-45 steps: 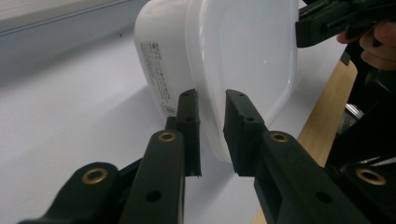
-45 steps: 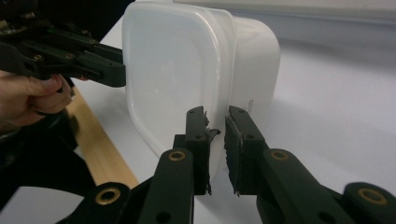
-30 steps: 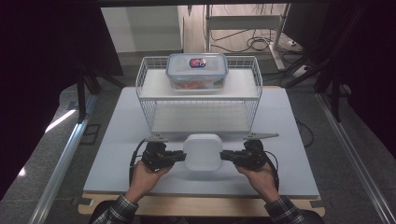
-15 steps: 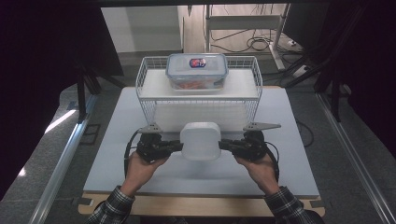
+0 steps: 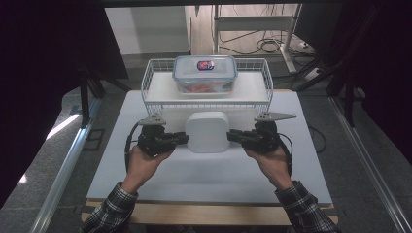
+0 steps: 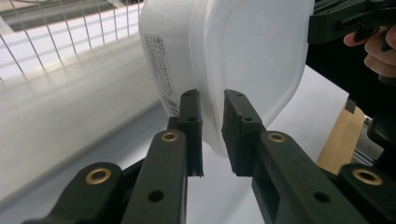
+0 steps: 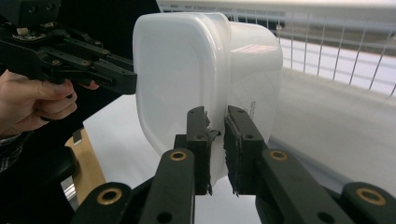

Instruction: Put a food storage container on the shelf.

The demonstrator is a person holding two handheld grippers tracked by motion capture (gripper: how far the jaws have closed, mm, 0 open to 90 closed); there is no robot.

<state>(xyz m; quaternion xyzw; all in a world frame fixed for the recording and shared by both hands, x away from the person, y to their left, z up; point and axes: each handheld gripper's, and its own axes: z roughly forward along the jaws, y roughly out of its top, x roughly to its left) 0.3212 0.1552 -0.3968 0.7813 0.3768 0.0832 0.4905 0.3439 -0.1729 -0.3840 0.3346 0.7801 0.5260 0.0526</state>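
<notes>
A white lidded plastic container (image 5: pixel 208 131) hangs in the air above the table, held from both sides. My left gripper (image 5: pixel 183 138) is shut on the rim at its left edge, and my right gripper (image 5: pixel 230 136) is shut on the rim at its right edge. In the left gripper view the jaws pinch the lid's lip of the white container (image 6: pixel 233 60), with the left gripper (image 6: pixel 212 109) closed around it. In the right gripper view the right gripper (image 7: pixel 215 122) clamps the same lip of the white container (image 7: pixel 187 70). The container stands just in front of the wire basket (image 5: pixel 158 77).
The white wire basket rests on a raised white shelf (image 5: pixel 252 90) at the table's far side and holds a clear lidded box (image 5: pixel 205 73) with orange contents. The white table (image 5: pixel 204 174) has a wooden front edge (image 5: pixel 194 212). Metal rails run along both sides.
Both hands have lifted the white container off the table and carried it up and slightly toward the basket. The grip on both sides is unchanged.
</notes>
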